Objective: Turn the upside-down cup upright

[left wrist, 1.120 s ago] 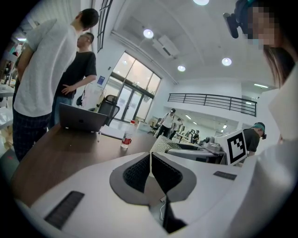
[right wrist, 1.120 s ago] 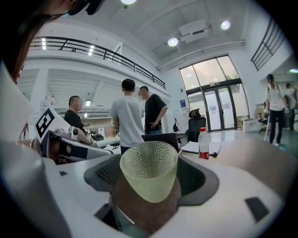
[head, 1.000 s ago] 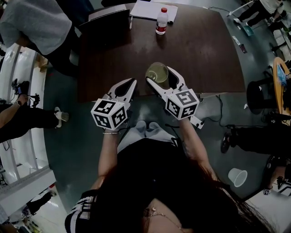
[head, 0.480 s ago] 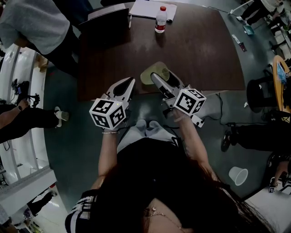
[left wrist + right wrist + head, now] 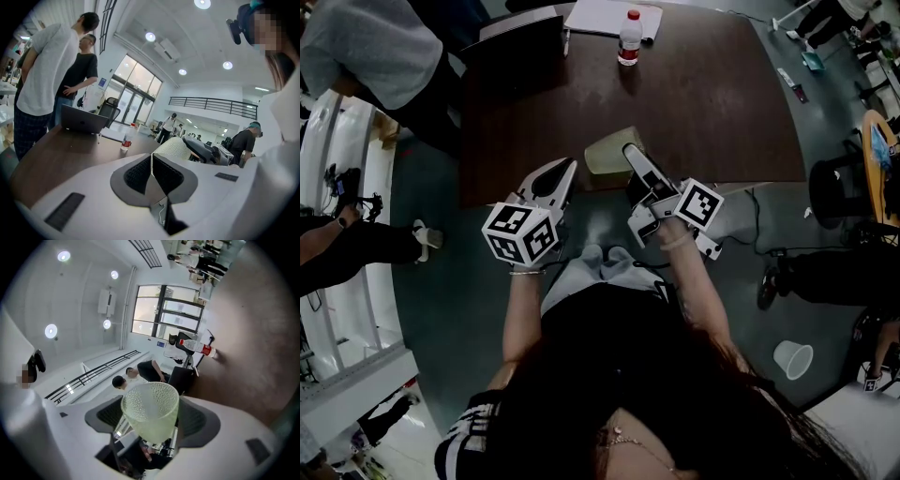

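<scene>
At the near edge of the dark table (image 5: 712, 103), the left gripper (image 5: 566, 169) has its jaws closed on nothing. Just beside it, the right gripper (image 5: 630, 152) clamps the pale green cup (image 5: 607, 153), tipped on its side above the tabletop. A water bottle (image 5: 629, 39) stands near the far edge.

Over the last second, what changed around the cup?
The right gripper rolled over while shut on the cup, tipping it from standing to lying sideways over the near edge of the table. The left gripper, shut and empty, the bottle and the laptop stayed put.
</scene>
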Tool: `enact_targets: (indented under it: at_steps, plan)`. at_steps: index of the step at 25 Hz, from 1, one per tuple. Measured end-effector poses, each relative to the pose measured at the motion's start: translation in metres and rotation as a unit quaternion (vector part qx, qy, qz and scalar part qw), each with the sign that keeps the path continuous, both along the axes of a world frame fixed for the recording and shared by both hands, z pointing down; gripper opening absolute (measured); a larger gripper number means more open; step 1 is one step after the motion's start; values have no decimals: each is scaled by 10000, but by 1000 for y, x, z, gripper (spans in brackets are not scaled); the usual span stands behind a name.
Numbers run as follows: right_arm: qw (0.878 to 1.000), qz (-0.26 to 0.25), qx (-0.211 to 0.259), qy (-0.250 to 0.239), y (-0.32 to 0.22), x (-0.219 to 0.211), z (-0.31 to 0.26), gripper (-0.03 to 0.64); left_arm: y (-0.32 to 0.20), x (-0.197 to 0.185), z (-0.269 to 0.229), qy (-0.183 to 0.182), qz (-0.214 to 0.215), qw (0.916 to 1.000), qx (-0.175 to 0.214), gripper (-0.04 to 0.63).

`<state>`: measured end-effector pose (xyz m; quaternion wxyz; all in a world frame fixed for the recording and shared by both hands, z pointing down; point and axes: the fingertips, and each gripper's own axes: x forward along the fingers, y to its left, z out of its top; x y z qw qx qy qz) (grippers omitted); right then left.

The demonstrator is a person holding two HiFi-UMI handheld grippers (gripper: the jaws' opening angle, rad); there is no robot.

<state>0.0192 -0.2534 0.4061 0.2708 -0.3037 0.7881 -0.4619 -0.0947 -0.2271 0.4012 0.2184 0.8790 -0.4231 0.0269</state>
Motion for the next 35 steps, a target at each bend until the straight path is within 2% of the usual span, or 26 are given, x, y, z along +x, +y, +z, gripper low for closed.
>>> enact_targets:
  at_steps: [8, 16, 26, 35]
  plan:
    - [9910, -9, -750, -1108, -5, 12, 25, 382, -2, 9, -1, 99, 33, 9999, 58, 17]
    - [9851, -98, -863, -1484, -4, 8, 26, 382, 2, 7, -2, 187, 98, 9997, 125, 17]
    - [9826, -104, -883, -1630, -5, 9, 24, 382, 4, 2, -3, 285, 170, 9994, 130, 18]
    - [9773, -313, -801, -1937, -5, 3, 16, 382, 6, 5, -5, 256, 511, 9981, 231, 122]
